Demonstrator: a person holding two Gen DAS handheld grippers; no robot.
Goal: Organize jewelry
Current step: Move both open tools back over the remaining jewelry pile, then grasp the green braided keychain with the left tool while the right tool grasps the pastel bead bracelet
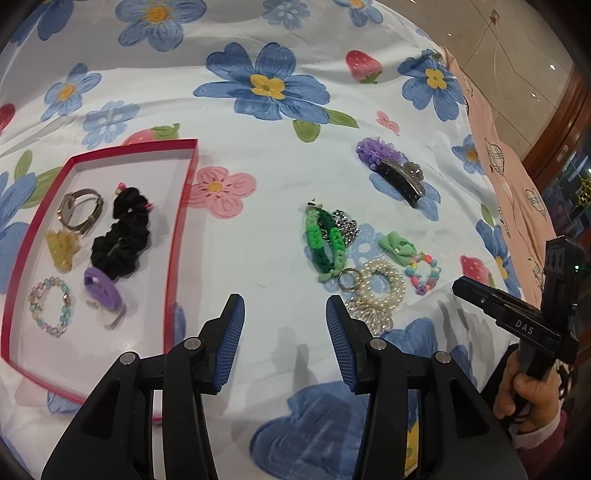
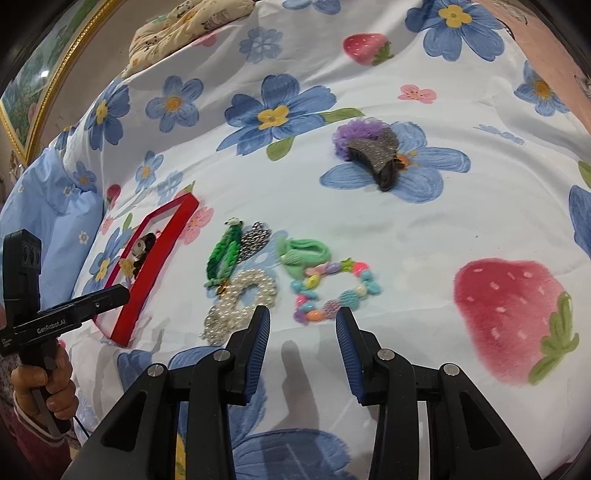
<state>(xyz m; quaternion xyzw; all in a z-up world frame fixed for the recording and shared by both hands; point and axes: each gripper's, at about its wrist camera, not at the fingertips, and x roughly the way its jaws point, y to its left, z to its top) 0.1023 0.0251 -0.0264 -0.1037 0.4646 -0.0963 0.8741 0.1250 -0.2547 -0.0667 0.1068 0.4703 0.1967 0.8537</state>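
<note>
A red-rimmed tray (image 1: 181, 206) lies at the left and holds a black scrunchie (image 1: 123, 240), a ring, a yellow clip, a purple tie and a bead bracelet. Loose on the floral cloth lie a green braided band (image 1: 323, 240), a pearl bracelet (image 1: 380, 284), a green tie (image 1: 397, 247) and a coloured bead bracelet (image 2: 332, 291). My left gripper (image 1: 285, 325) is open and empty, between the tray and the loose pile. My right gripper (image 2: 303, 332) is open and empty, just in front of the coloured bead bracelet.
A purple flower clip and a glittery dark claw clip (image 1: 402, 177) lie farther back on the cloth. A pink cloth (image 1: 517, 177) hangs at the right edge. A pillow (image 2: 184, 26) and a framed picture stand at the far left of the right wrist view.
</note>
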